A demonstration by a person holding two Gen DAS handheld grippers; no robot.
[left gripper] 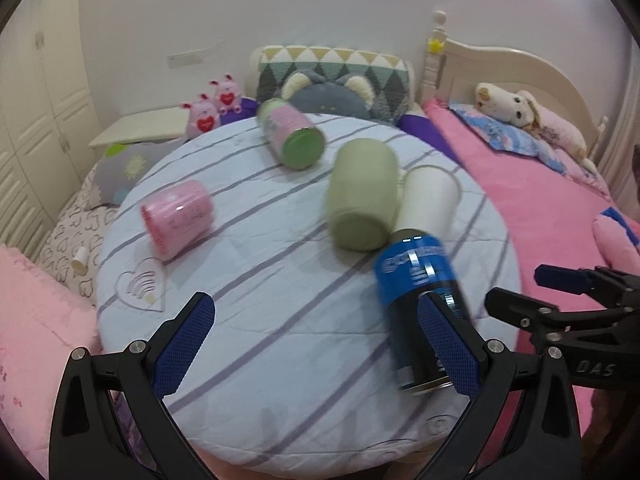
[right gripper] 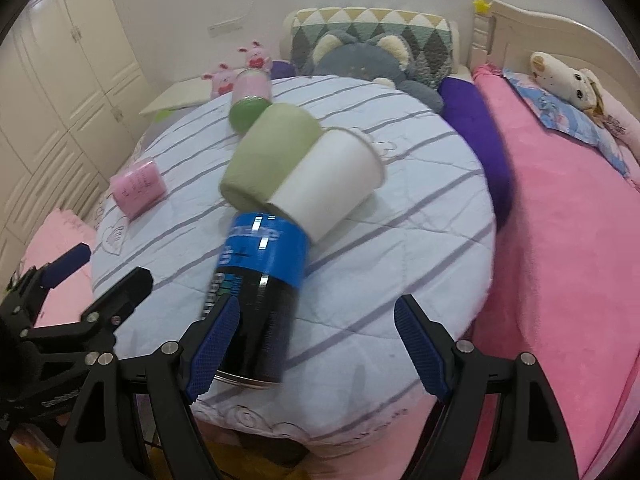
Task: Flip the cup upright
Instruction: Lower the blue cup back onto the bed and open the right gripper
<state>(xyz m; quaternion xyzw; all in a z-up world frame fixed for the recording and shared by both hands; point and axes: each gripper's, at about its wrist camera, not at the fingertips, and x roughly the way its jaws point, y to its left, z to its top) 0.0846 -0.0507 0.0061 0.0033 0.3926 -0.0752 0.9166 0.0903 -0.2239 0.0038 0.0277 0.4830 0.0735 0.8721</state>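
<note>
Sideways, the white cup lies, rim toward the headboard.

Left claw black frame, blue textured pads, silver screws, right claw alike

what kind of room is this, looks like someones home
Most likely a child's bedroom. A bed with a cream headboard and pink blanket sits at the right, plush toys lie on it, and a white wardrobe lines the left wall.
</note>
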